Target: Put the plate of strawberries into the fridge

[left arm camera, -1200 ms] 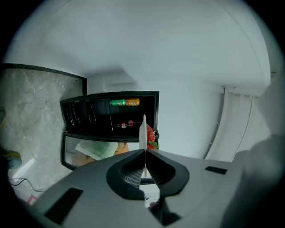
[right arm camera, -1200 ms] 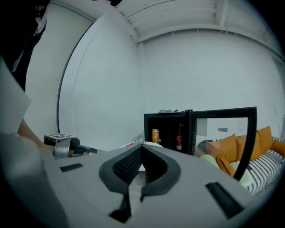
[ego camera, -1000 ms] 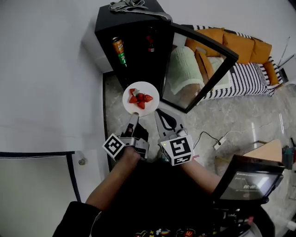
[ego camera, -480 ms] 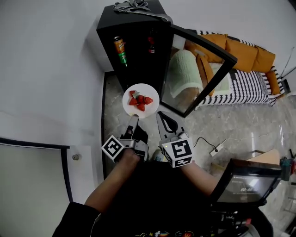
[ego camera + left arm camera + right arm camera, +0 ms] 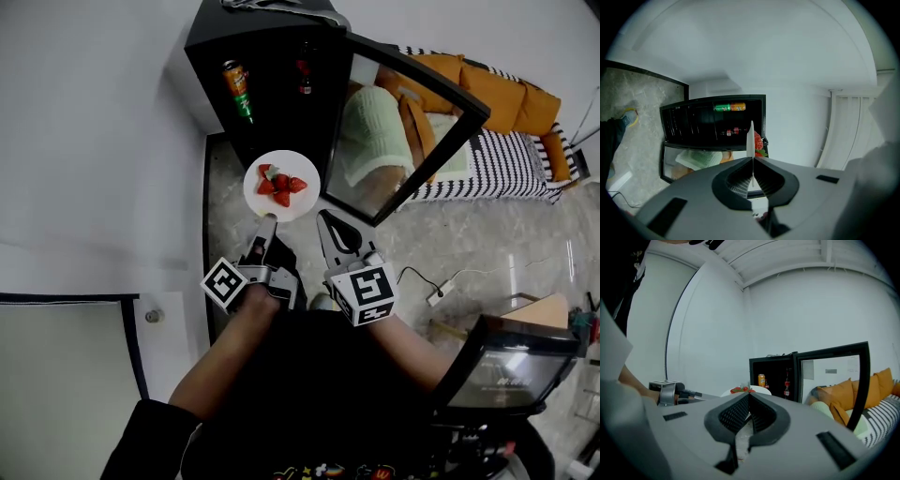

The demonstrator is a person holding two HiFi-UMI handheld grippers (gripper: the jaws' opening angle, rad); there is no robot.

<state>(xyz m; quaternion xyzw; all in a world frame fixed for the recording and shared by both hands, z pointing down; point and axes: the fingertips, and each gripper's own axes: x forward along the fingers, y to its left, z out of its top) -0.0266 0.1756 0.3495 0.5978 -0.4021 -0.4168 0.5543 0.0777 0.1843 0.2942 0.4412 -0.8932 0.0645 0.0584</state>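
Note:
A white plate carrying several strawberries hangs in the air before the open black fridge. My left gripper is shut on the plate's near rim; in the left gripper view the plate shows edge-on between the jaws, with strawberries beside it. My right gripper is shut and empty, just right of the plate. In the right gripper view the plate and the fridge lie ahead of that gripper.
The fridge's glass door stands swung open to the right. A can and a bottle stand on the fridge shelves. An orange sofa sits at the right, and a cable with plug lies on the marble floor.
The left gripper has carried the plate a little farther up and left, closer to the fridge opening. The right gripper has stayed beside it.

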